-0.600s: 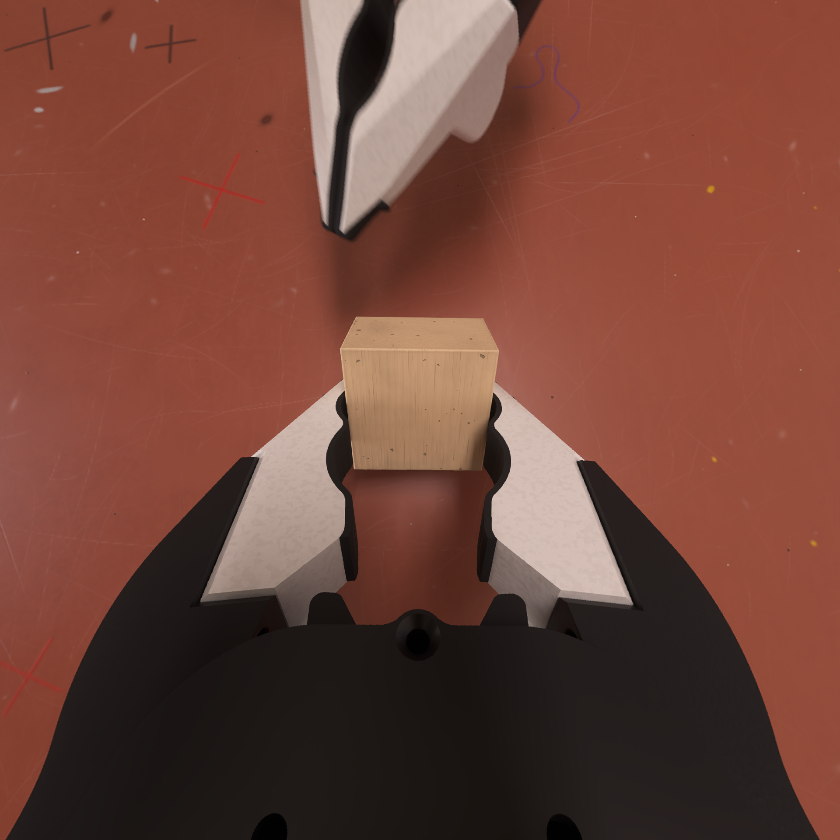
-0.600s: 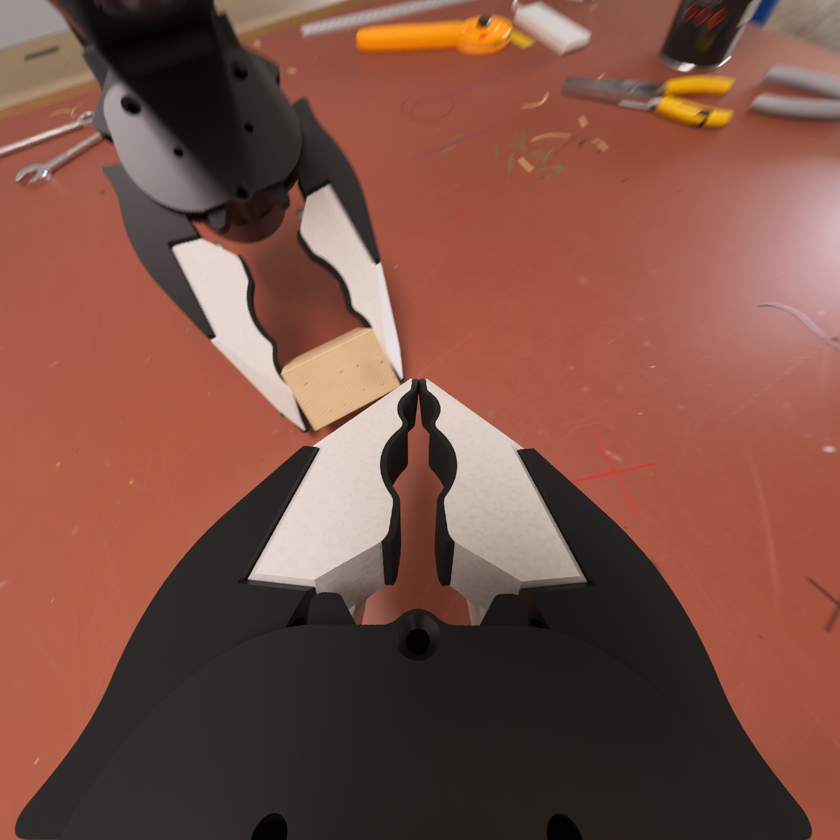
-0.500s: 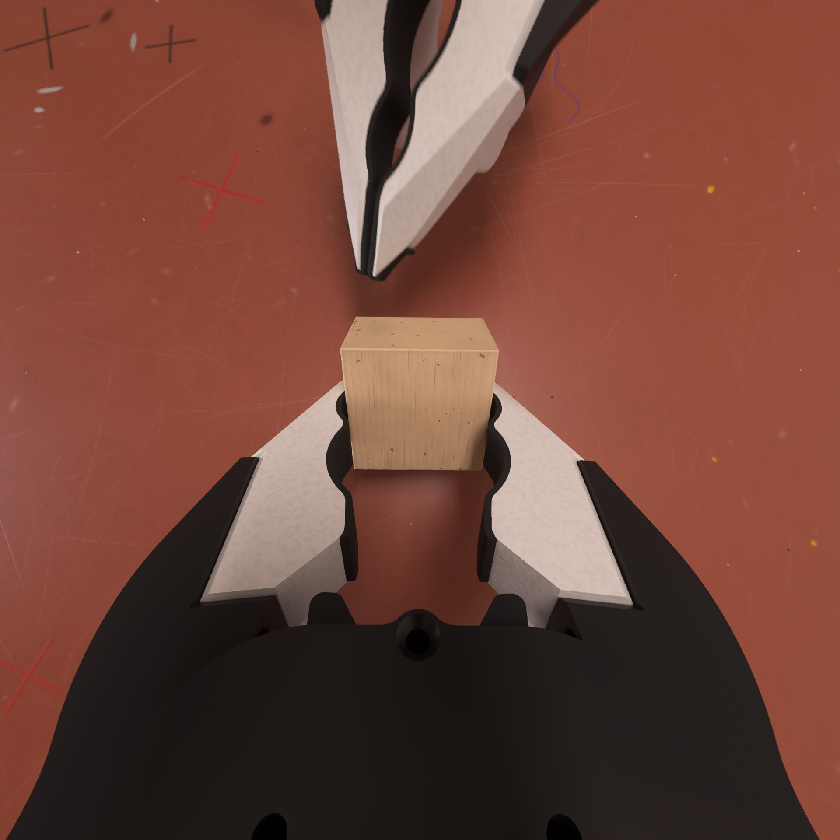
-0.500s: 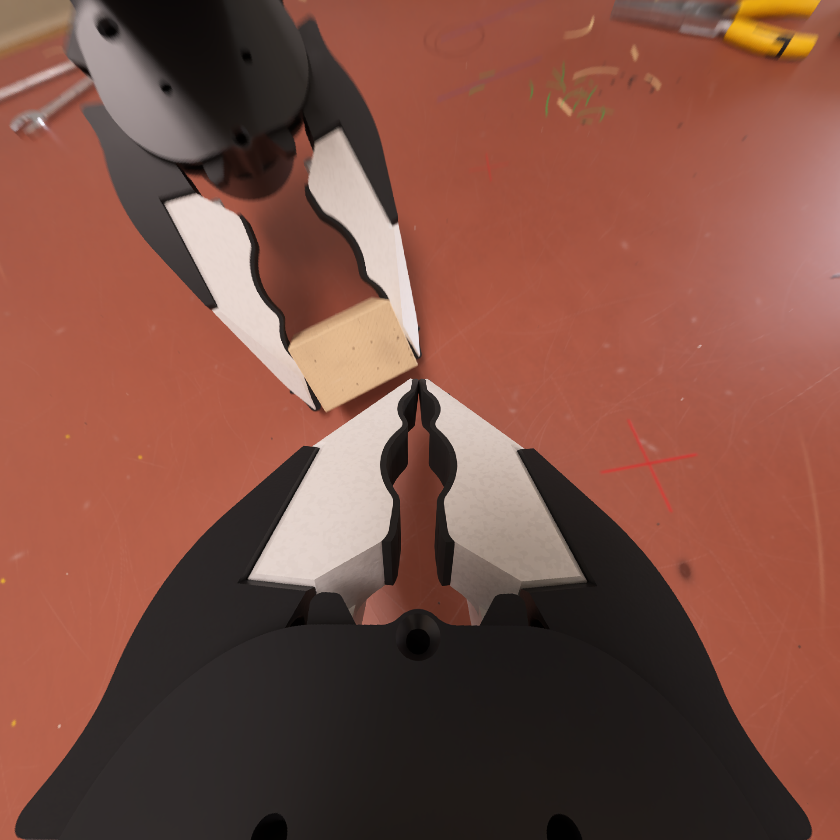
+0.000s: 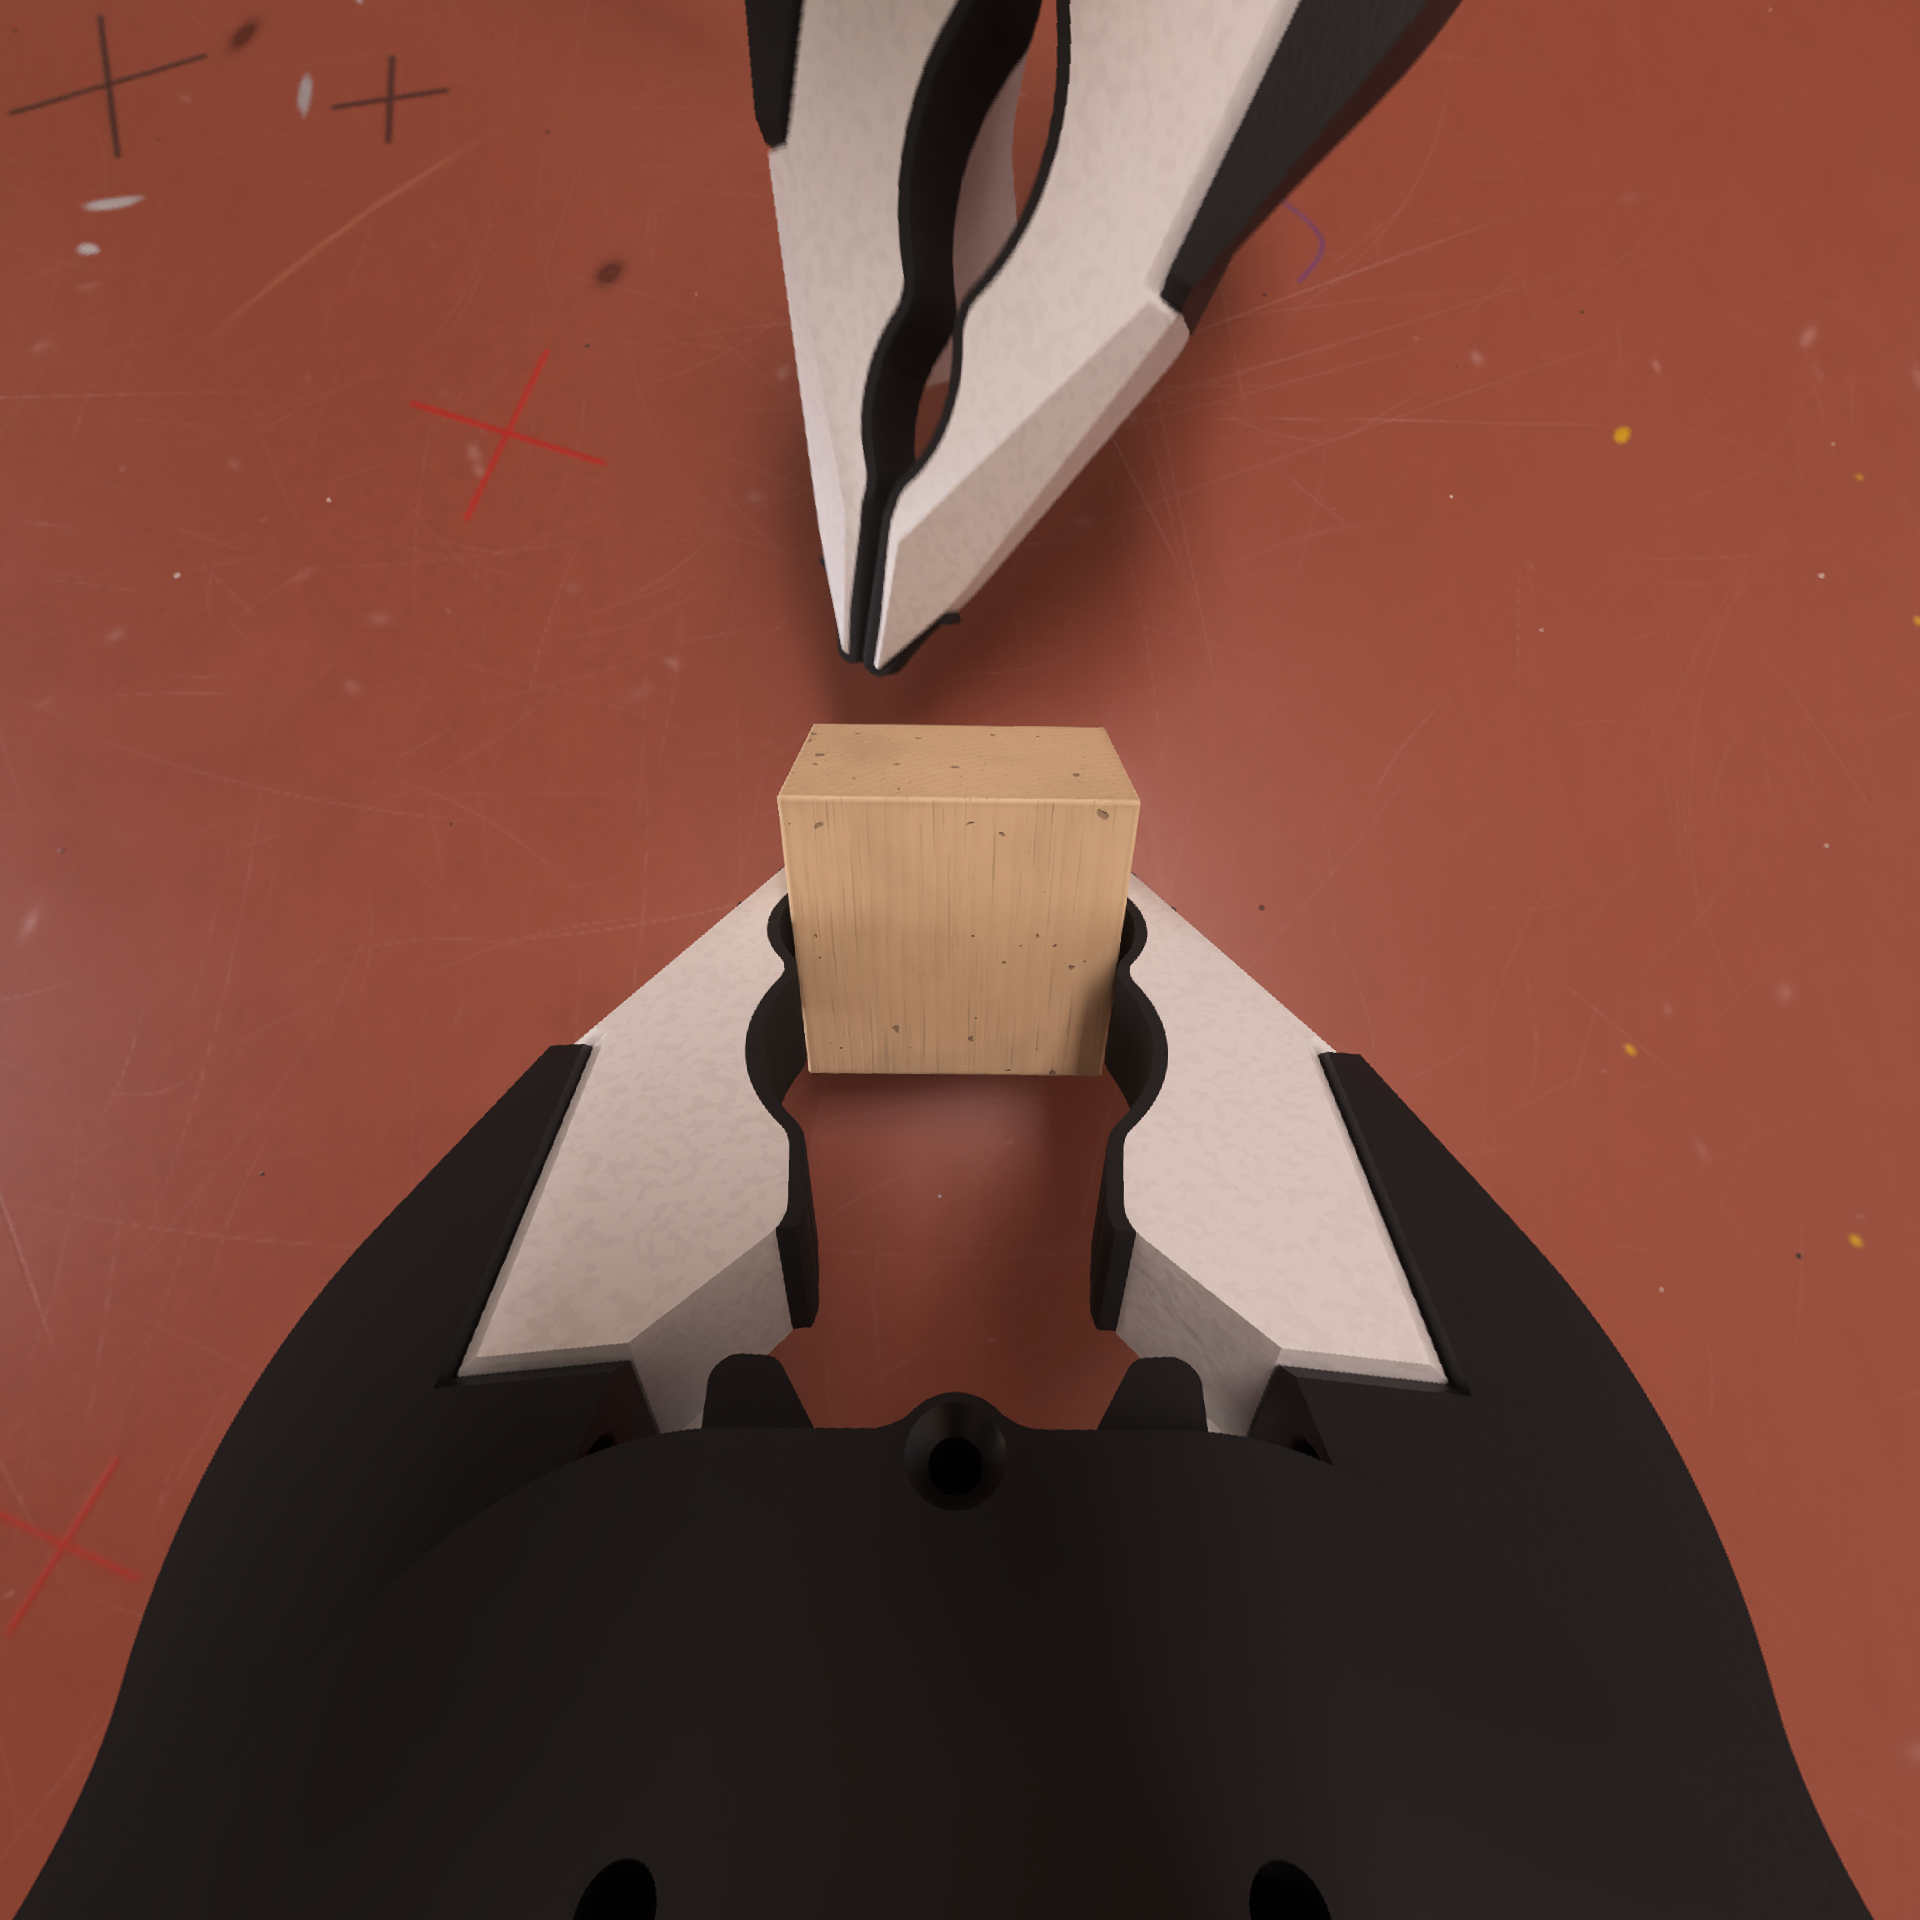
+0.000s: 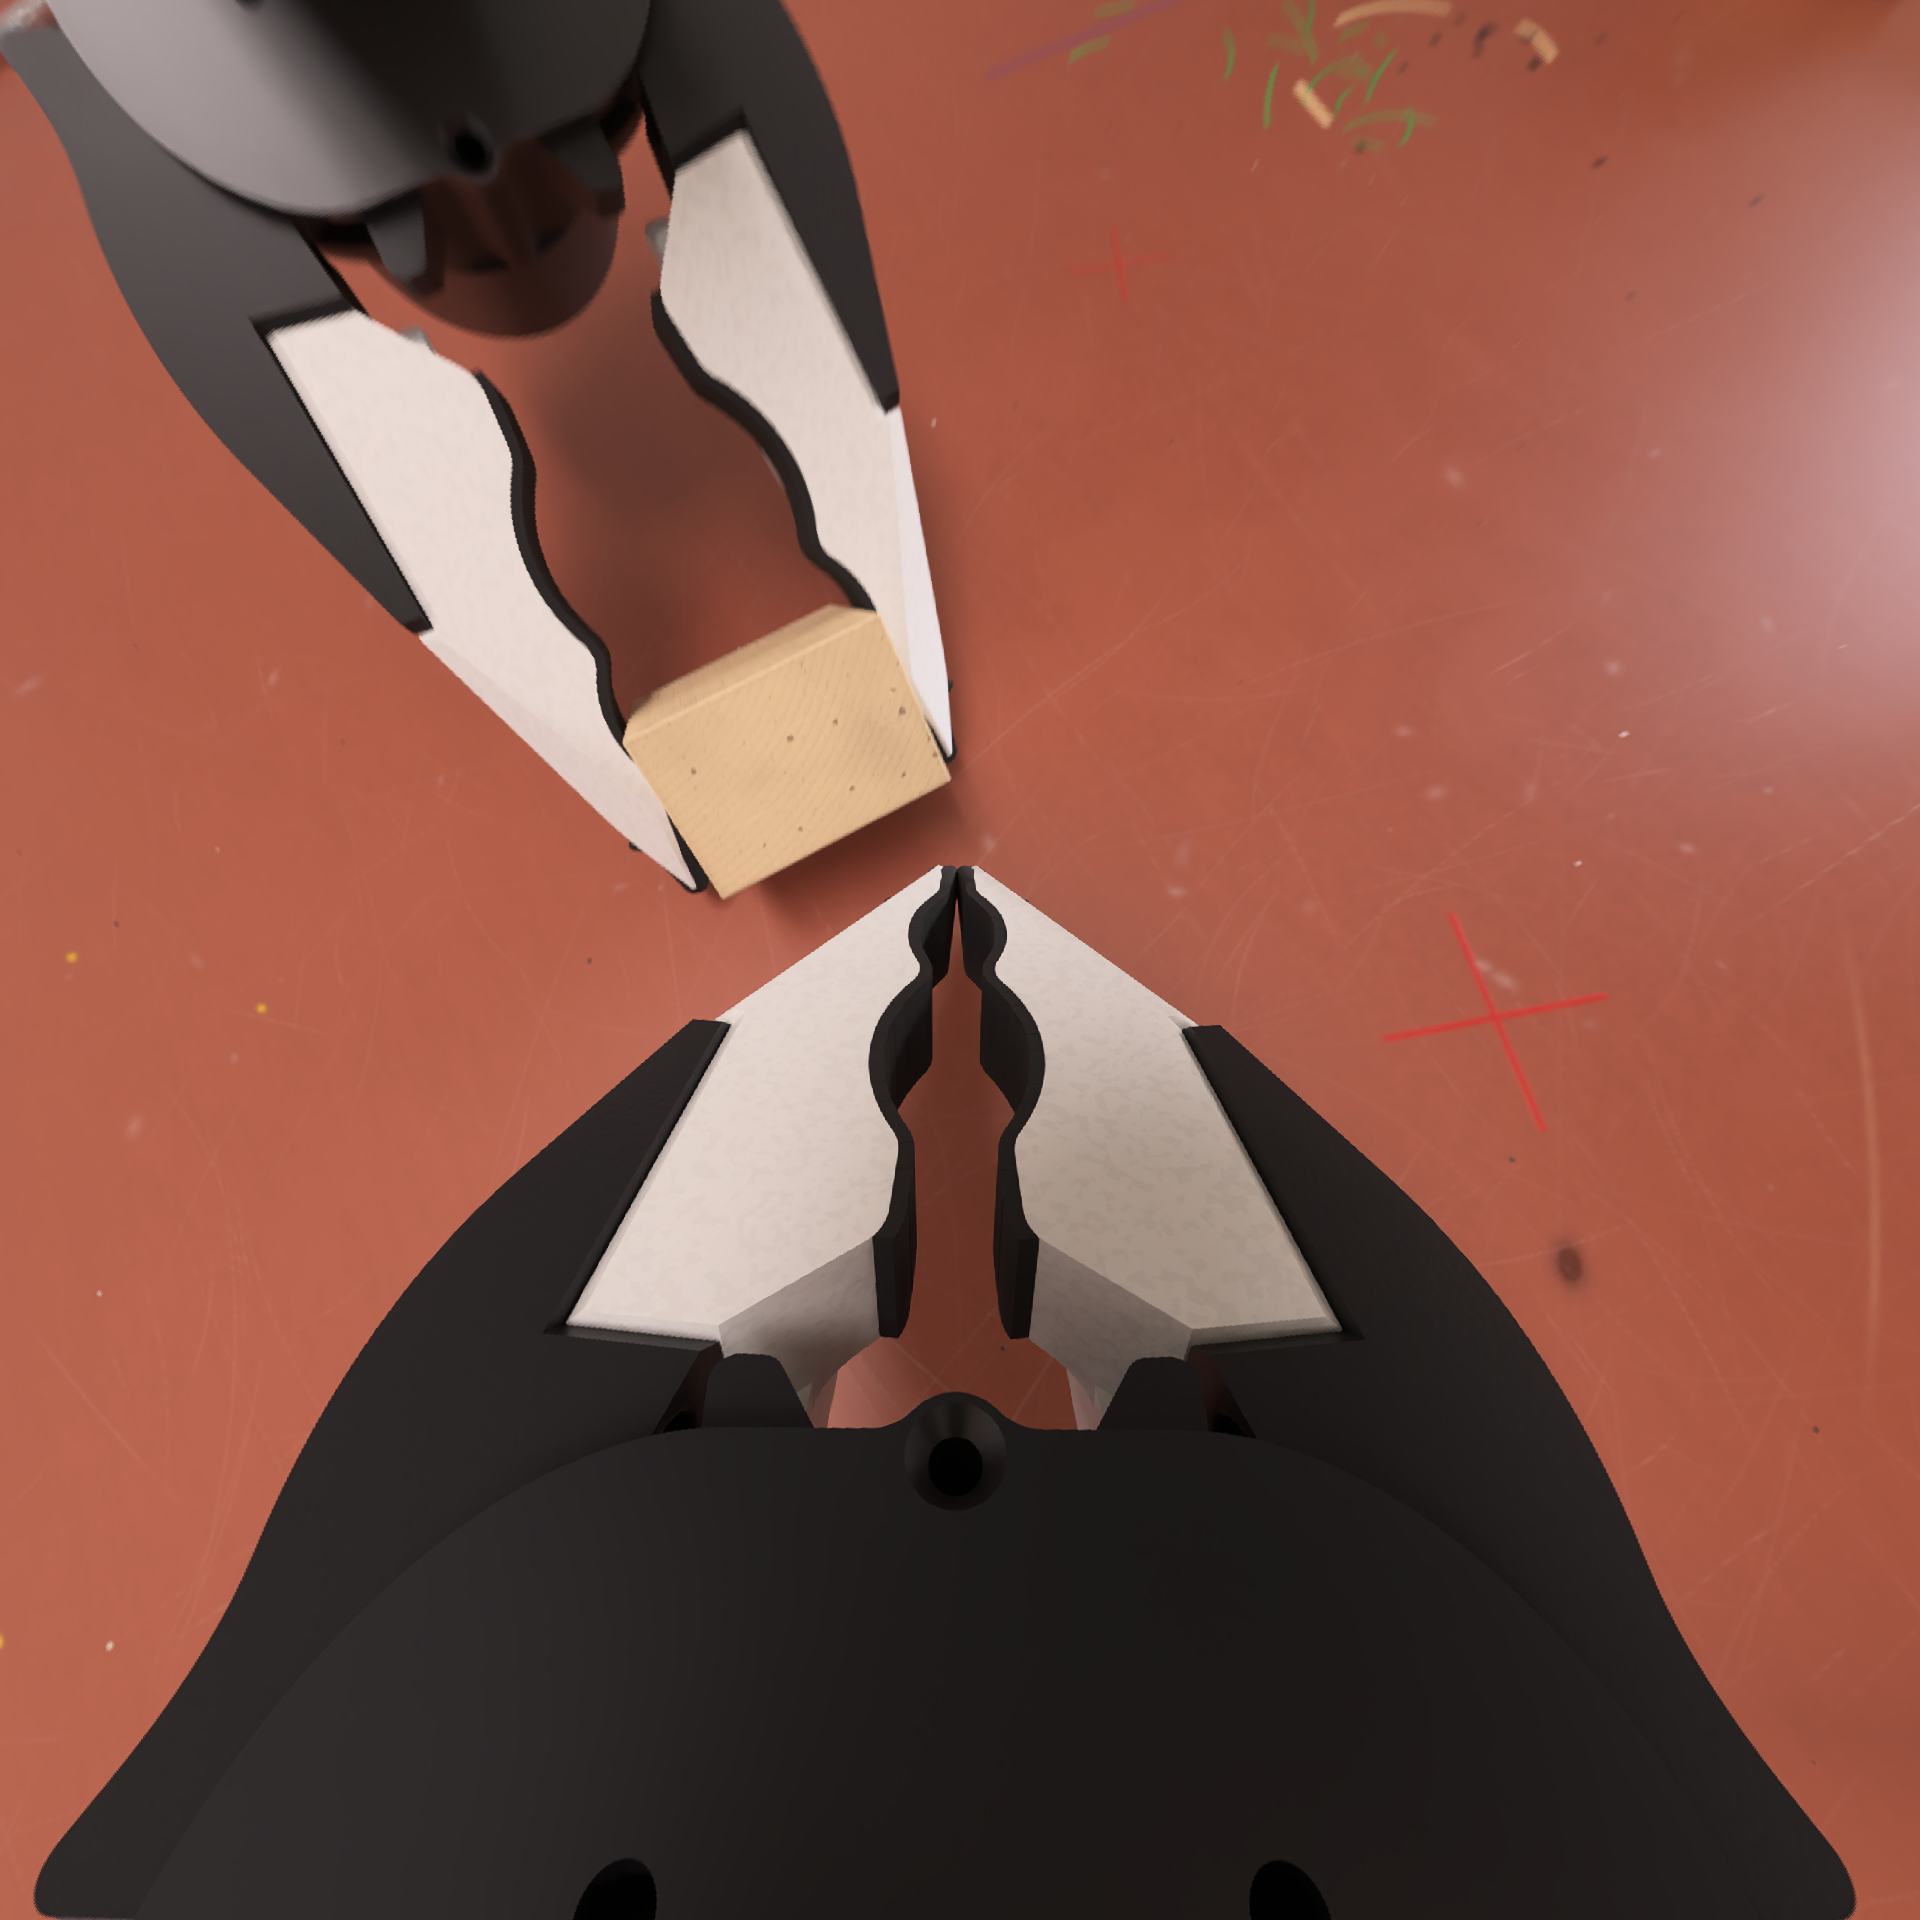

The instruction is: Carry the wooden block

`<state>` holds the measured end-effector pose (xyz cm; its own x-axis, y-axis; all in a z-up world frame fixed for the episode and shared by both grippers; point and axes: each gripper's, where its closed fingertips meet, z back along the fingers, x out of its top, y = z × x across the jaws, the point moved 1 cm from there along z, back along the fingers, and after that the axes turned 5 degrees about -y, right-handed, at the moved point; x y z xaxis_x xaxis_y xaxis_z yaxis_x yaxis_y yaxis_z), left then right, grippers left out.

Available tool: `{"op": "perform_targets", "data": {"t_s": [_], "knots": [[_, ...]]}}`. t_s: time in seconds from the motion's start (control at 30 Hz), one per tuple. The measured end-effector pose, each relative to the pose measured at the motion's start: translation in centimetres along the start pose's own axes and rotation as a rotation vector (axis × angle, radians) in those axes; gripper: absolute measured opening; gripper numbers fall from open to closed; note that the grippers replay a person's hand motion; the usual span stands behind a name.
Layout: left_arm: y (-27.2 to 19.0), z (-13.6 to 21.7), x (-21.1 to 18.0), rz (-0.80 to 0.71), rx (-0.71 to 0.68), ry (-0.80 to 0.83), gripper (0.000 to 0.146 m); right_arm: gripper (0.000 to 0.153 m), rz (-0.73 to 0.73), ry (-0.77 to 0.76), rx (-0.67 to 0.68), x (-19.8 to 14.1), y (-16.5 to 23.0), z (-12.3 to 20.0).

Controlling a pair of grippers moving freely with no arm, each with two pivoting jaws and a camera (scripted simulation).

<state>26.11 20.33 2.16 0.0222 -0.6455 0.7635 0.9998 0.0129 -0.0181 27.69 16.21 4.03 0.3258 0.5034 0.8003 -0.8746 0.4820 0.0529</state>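
The wooden block [image 5: 956, 904], a pale cube, sits between the white fingers [image 5: 665, 1122] of my left gripper [image 5: 956, 894], which is shut on its two sides, low over the red-brown table [image 5: 1558, 727]. My right gripper [image 6: 956, 873] is shut and empty. Its tips are a short gap from the block's [image 6: 790, 748] near corner and do not touch it. In the left wrist view the right gripper [image 5: 868, 660] points down just beyond the block's far edge. The right wrist view shows the left gripper [image 6: 821, 816] holding the block.
Red crosses [image 5: 509, 436] [image 6: 1496, 1013] and black crosses [image 5: 109, 83] are drawn on the scratched table top. Wood shavings [image 6: 1351, 73] lie at the far right of the right wrist view.
My right gripper, still shut, has tilted downward and come closer to the block. The tools at the back have left its view. The left gripper and the block have not moved.
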Motion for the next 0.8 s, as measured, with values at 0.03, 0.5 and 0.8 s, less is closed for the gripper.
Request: {"op": "perform_targets", "data": {"t_s": [0.03,0.5,0.8], "knots": [[0.0,0.0,0.0,0.000,0.000,0.000,0.057,0.000,-0.006,-0.023,-0.003,0.3,-0.1,0.2],[0.0,0.0,0.0,-0.001,0.001,0.000,0.057,0.000,0.004,-0.014,0.039,0.1,1.0,-1.0],[0.3,0.2,0.2,0.040,-0.014,-0.017,0.057,0.000,0.065,-0.138,-0.055,1.8,-0.2,-0.5]]}}
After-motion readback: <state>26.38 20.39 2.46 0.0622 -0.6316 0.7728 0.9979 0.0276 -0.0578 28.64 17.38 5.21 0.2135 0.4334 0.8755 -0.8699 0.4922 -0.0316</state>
